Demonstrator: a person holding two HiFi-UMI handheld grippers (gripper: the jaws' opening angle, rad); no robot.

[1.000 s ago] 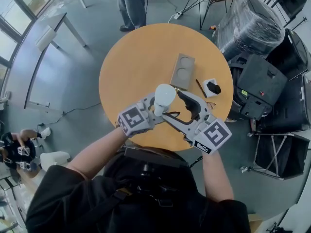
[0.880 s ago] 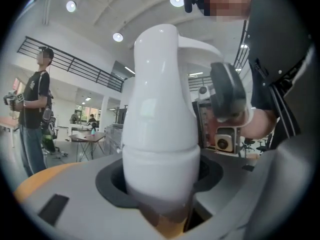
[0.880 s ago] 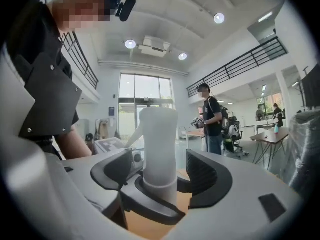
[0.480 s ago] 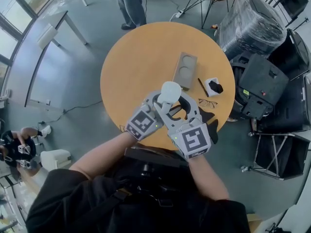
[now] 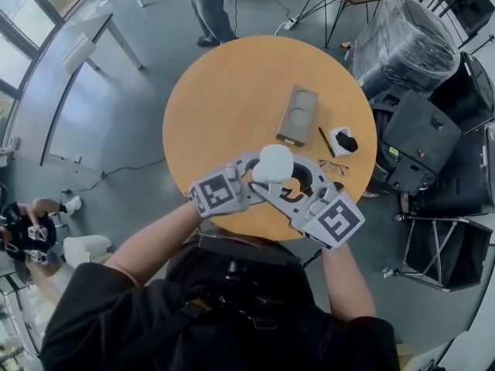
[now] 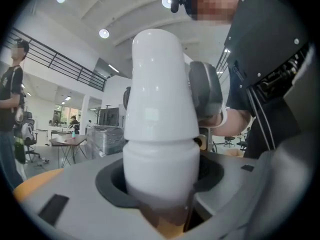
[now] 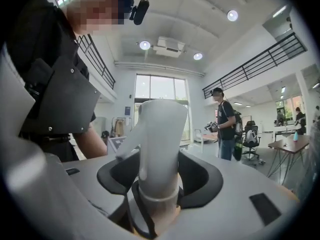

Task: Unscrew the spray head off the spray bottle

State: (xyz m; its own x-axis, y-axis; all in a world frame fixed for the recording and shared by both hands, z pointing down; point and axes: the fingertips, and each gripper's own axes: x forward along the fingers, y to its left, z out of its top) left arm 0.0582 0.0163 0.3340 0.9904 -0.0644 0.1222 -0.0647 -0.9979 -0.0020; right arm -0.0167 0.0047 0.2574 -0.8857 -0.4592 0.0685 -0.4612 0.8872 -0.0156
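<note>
A white spray bottle (image 5: 274, 163) is held in the air over the near edge of the round orange table (image 5: 224, 83). My left gripper (image 5: 257, 170) comes in from the left and is shut on the bottle's body (image 6: 160, 114); in the left gripper view (image 6: 162, 194) the body fills the gap between the dark pads. My right gripper (image 5: 285, 188) reaches in from the lower right. Its jaws are closing, and the pads sit against the collar of the white spray head (image 7: 159, 139), seen in the right gripper view (image 7: 157, 199). The nozzle points left there.
On the table lie a grey holder with two round recesses (image 5: 297, 114), a thin pencil (image 5: 323, 141), a small white box with a black item (image 5: 340, 140) and a pair of glasses (image 5: 331, 165). Black chairs (image 5: 418, 137) crowd the right side. A person (image 5: 213, 6) stands beyond the table.
The right gripper swung in under the bottle, then back out to the lower right, and its jaws have drawn in round the spray head. The bottle has drifted slightly right. The left grip is unchanged.
</note>
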